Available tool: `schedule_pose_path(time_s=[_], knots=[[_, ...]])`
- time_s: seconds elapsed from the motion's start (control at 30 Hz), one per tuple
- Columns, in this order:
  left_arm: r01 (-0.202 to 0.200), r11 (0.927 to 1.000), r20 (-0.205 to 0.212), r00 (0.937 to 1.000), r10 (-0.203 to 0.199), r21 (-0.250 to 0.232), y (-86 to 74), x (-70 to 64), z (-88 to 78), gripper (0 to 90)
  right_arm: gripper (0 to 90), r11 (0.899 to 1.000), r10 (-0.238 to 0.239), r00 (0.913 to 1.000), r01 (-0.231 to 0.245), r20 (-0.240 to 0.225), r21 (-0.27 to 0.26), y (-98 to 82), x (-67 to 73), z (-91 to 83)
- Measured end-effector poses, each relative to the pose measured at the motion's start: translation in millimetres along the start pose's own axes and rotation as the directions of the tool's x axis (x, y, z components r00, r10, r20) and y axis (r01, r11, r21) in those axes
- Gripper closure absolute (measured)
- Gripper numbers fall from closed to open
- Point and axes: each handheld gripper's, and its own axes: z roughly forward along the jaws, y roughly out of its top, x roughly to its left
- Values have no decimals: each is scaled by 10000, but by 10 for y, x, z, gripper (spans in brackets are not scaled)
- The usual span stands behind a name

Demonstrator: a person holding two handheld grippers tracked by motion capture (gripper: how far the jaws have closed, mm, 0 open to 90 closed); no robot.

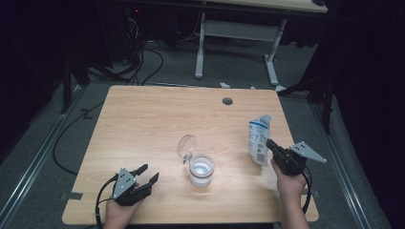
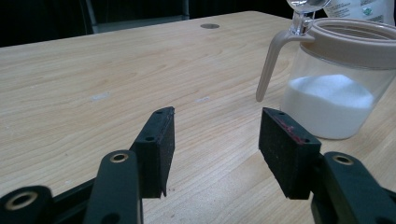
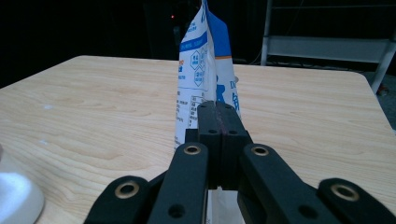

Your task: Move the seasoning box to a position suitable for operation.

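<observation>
A clear jar [image 1: 201, 170] part full of white powder stands near the table's front middle, its hinged round lid [image 1: 187, 145] flipped up behind it. From the left gripper view the jar [image 2: 336, 88] sits just right of the jaws, with a beige rim and handle. My left gripper [image 1: 148, 173] [image 2: 217, 135] rests low at the front left, open, nothing between its pads. A white and blue bag [image 1: 259, 138] [image 3: 203, 70] stands upright at the right. My right gripper [image 1: 270, 144] [image 3: 220, 116] is shut on the bag's thin lower edge.
The wooden table [image 1: 153, 114] has a round cable hole [image 1: 227, 101] near its far edge. Behind it stand a white-legged desk [image 1: 239, 33] and floor cables [image 1: 143, 62]. The jar's white base [image 3: 14, 196] shows at the lower left of the right gripper view.
</observation>
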Motion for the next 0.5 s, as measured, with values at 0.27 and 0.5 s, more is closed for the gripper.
schedule_pose_path(time_s=[0.27,0.5], knots=[[7,10000,65,10000,-7,-13,8,-7,-13,462,900,10000,6,9995,-6,326,-15,-97,-45,-65],[-26,10000,180,9998,25,61,3,-13,-20,462,899,9999,81,9985,-88,537,118,-178,-61,-170]])
